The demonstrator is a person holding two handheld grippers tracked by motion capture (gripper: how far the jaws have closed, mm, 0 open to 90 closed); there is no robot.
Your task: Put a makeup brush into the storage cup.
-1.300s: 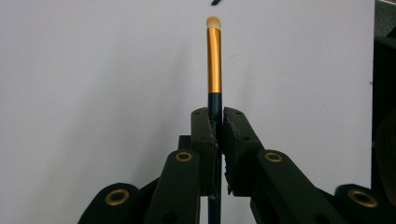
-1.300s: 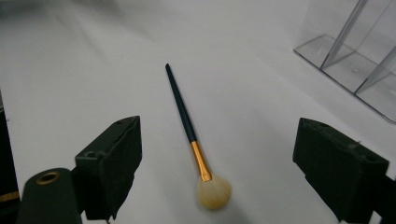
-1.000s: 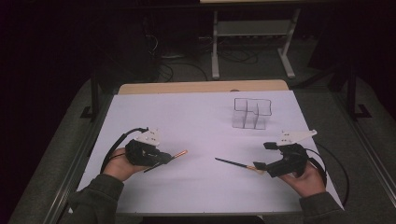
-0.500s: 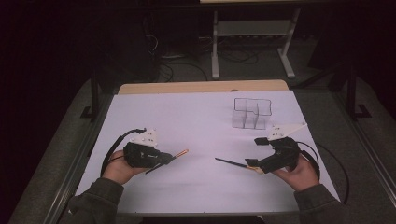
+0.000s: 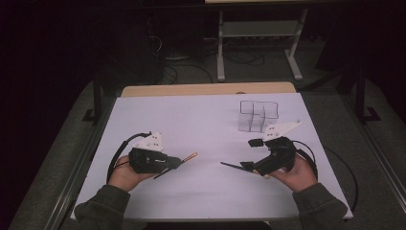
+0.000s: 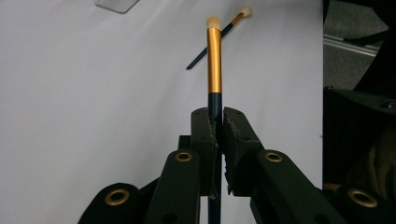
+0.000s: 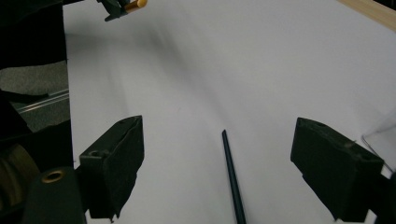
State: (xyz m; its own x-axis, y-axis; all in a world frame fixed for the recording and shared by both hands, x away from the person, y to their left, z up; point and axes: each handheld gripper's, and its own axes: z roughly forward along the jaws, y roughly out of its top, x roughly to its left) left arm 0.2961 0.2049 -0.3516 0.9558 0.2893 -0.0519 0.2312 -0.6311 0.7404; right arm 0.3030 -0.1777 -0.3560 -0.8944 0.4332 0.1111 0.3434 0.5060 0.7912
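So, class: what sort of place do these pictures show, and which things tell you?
Probably a lab recording station: a white-covered table, handheld black two-jaw grippers trailing cables, and dark floor behind with loose cables.

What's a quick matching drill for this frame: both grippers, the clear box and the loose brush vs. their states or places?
1 left gripper
2 right gripper
3 clear box
4 loose brush

A lies flat on the white sheet
B jaws wide open
C stands on the sheet's far right part
D shut on a gold-banded brush

Pairs: 1-D, 2-B, 3-C, 4-A.
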